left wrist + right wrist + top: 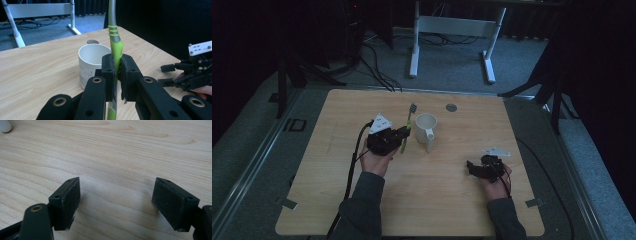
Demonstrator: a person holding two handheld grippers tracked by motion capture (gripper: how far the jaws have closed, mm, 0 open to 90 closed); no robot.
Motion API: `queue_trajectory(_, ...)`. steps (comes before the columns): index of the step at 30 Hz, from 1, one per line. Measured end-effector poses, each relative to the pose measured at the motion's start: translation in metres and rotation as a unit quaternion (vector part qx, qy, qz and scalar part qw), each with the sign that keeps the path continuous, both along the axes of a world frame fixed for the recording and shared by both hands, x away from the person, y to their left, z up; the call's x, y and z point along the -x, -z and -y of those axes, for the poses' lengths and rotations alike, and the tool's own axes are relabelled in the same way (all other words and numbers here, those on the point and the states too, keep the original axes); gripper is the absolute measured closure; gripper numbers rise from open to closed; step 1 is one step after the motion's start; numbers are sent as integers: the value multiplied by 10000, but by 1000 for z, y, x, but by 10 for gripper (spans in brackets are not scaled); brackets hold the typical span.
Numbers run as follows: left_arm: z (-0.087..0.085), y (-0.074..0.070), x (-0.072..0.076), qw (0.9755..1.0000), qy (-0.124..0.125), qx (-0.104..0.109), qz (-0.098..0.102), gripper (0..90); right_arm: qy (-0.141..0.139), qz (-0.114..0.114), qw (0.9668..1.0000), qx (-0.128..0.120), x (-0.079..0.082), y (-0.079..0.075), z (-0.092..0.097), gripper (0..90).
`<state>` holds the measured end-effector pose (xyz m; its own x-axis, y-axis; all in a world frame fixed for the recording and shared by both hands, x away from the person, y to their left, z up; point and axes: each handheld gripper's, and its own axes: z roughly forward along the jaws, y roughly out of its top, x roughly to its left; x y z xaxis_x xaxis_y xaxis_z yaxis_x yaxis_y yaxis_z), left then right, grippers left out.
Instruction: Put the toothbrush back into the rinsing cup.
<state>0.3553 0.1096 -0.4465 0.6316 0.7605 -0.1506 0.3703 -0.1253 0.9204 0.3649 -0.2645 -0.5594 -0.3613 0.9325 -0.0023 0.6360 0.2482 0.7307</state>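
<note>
The left gripper [403, 136] is clamped on a toothbrush [407, 127], its pads [110, 72] pinching the green handle low down so that most of the length stands free above the jaws. In the high view the brush runs from the gripper toward 12 o'clock, bristle head [412, 107] at the far end, just beside the mug [426, 129], which sits at the gripper's 3 o'clock, upright, handle toward the person. A low hold like this probably suits dropping the brush into the mug, since the long free end can be tipped over the rim without the jaws meeting the wall. In the left gripper view the mug [90, 64] stands right behind the jaws, mouth open and nothing visible inside. The right gripper [472, 167] waits well apart at about 4 o'clock from the mug, jaws spread wide over bare table [120, 150] with nothing between them; it looks parked out of the way, perhaps ready to steady the mug if it slides.
</note>
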Motion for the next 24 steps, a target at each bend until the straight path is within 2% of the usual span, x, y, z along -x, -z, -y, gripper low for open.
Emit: queue_trajectory(24, 8, -5, -7, 9999, 92, 67, 60, 825, -8, -3, 10000, 3, 0, 0, 0, 223)
